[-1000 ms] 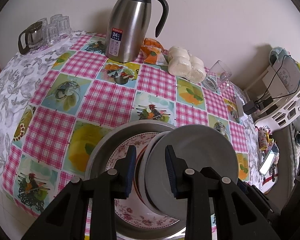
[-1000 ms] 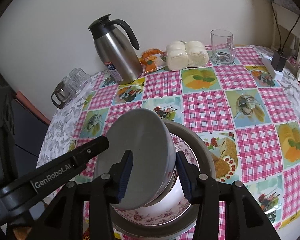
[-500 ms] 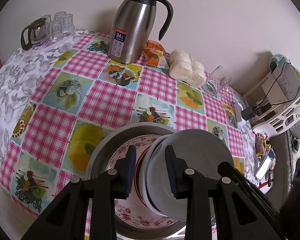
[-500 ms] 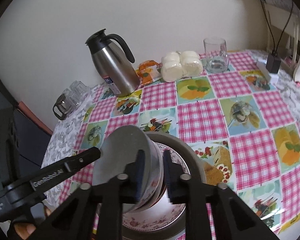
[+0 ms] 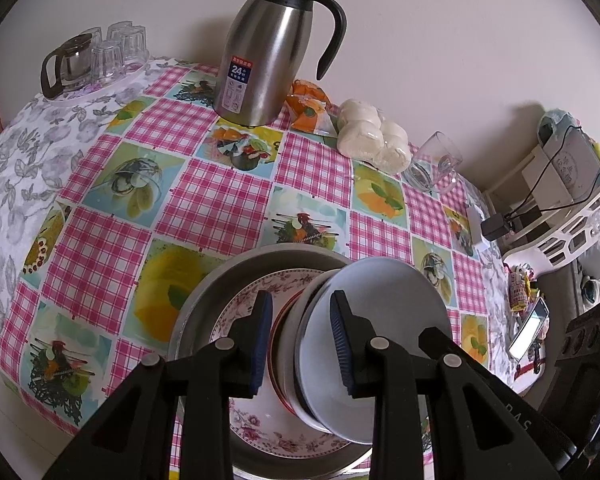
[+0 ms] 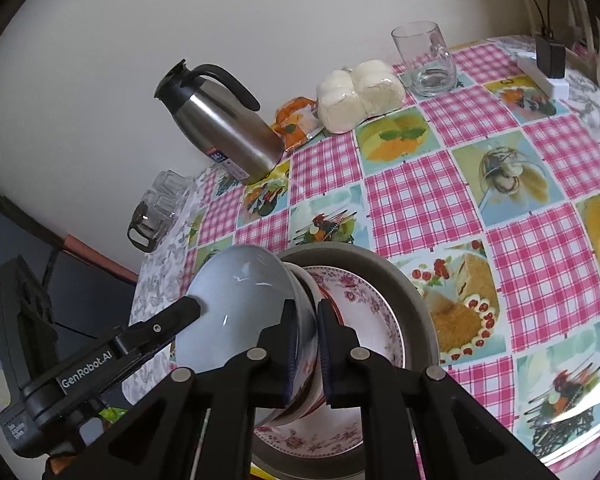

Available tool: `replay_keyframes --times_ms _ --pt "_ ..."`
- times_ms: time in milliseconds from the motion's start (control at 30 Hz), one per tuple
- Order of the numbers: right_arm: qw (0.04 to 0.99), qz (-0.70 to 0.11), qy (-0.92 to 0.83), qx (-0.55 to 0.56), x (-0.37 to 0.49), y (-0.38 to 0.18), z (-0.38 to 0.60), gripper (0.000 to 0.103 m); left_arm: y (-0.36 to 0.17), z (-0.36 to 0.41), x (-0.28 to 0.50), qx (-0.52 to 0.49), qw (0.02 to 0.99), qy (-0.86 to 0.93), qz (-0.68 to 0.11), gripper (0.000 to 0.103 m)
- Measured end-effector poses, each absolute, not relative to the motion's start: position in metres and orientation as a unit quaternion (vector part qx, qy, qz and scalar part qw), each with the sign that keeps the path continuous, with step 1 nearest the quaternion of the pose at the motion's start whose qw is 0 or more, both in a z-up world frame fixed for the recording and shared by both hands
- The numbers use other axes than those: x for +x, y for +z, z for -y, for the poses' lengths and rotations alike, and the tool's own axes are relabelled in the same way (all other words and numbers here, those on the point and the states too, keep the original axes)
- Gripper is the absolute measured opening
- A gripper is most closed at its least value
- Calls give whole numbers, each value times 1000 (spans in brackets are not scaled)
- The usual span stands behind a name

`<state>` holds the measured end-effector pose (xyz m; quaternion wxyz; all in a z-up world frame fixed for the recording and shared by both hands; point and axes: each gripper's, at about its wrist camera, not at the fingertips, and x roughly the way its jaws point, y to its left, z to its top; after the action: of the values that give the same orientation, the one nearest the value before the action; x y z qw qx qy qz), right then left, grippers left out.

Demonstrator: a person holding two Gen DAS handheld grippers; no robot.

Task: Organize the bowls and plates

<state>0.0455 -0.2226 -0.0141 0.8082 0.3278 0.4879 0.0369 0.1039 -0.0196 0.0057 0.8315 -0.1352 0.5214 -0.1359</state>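
A grey bowl (image 5: 384, 320) (image 6: 244, 300) leans on edge against a red-rimmed bowl (image 5: 278, 340) inside a floral plate (image 5: 260, 432) (image 6: 364, 304), all in a metal basin (image 5: 204, 308) (image 6: 416, 304). My right gripper (image 6: 309, 344) is shut on the grey bowl's rim. My left gripper (image 5: 300, 340) is open, its fingers straddling the stacked bowl rims without pinching them; its finger (image 6: 180, 312) shows in the right wrist view beside the bowl.
On the checked tablecloth (image 5: 212, 192) stand a steel thermos jug (image 5: 268, 48), a snack packet (image 5: 308, 112), wrapped buns (image 5: 372, 140), a glass mug (image 5: 436, 164) and a tray of glasses (image 5: 96, 60). A white rack (image 5: 572, 208) stands off the table's right.
My right gripper has closed from open onto the grey bowl's rim and tilted. The left gripper stays open in about the same place.
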Motion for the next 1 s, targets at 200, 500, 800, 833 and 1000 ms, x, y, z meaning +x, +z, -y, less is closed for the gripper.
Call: replay_keyframes --times_ms 200,500,800,833,1000 --pt "828 -487 17 279 45 -3 215 15 9 20 103 -130 836 -134 -516 48" --pt "854 -470 -12 222 40 14 213 58 17 9 101 -110 852 -94 -503 76" --pt "858 -474 -24 195 41 9 212 81 14 2 99 -84 867 -54 -488 91" --pt "860 -473 -24 191 41 9 211 83 15 1 97 -81 871 -50 -482 92" --pt "865 -471 -22 173 37 8 209 103 17 -1 93 -64 882 -39 -466 97"
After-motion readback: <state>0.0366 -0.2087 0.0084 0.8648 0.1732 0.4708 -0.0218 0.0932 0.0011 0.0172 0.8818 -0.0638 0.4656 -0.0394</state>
